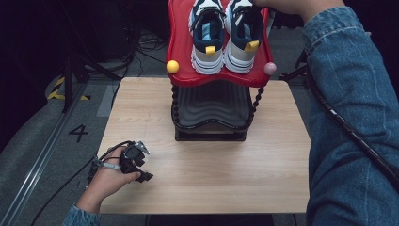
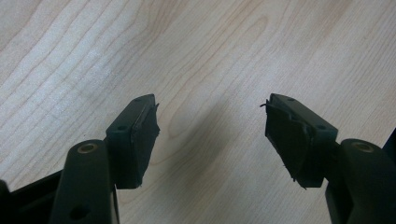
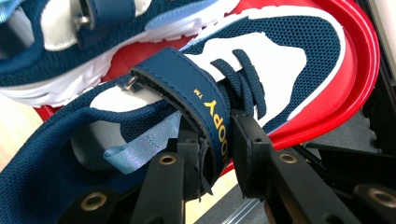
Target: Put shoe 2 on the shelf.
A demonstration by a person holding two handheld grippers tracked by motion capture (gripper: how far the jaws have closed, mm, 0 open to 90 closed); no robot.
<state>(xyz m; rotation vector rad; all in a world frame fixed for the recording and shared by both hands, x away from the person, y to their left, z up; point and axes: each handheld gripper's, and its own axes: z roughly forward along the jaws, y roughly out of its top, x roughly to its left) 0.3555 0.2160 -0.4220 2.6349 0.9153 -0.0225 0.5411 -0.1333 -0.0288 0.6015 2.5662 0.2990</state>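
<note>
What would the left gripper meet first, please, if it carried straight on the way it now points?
Most likely the wooden table top: the left gripper has its open jaws aimed down at bare wood, with nothing between them. How near the surface is, the picture does not settle.

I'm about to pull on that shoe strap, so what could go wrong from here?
The right gripper has only the navy strap between its jaws, so the strap may peel open rather than move the right sneaker. Pulling could drag that sneaker off the red top shelf or nudge the left sneaker.
</note>
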